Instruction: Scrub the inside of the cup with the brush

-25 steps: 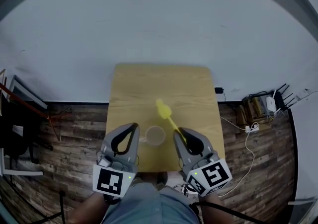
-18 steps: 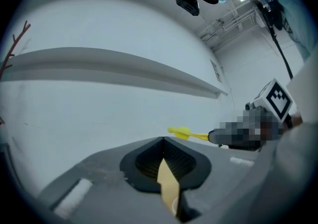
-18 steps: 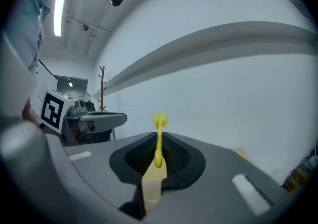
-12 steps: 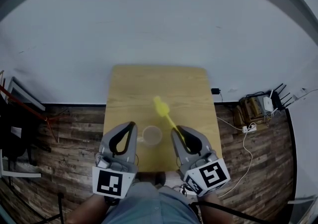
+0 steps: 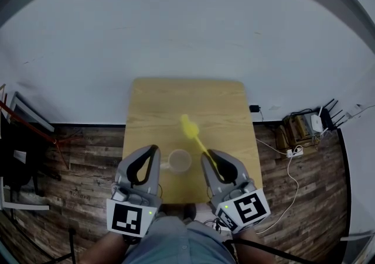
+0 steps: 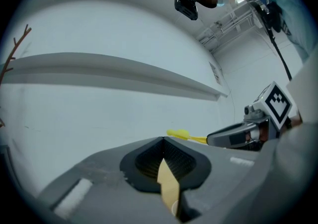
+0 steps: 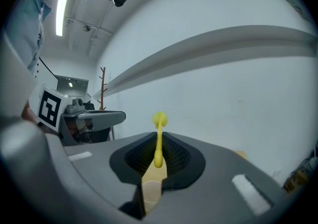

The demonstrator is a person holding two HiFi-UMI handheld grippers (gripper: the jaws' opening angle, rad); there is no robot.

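A pale cup [image 5: 180,161] stands upright on the wooden table [image 5: 222,105], near its front edge. My right gripper [image 5: 210,154] is shut on the handle of a yellow brush [image 5: 193,132]. The brush head points up and away, above the table beyond the cup. In the right gripper view the brush [image 7: 159,128] rises straight from between the jaws of the right gripper [image 7: 158,137]. My left gripper [image 5: 153,149] hangs just left of the cup, shut, with nothing held. The left gripper [image 6: 163,139] shows its jaws meeting, and the brush [image 6: 180,134] beyond them.
The small table stands against a white wall [image 5: 187,34]. Wood-plank floor [image 5: 88,157] lies on both sides. Cables and a power strip [image 5: 296,151] lie on the floor at the right. Dark furniture [image 5: 17,140] stands at the left.
Both grippers have drifted slightly toward the person. The cup and the brush stand as before.
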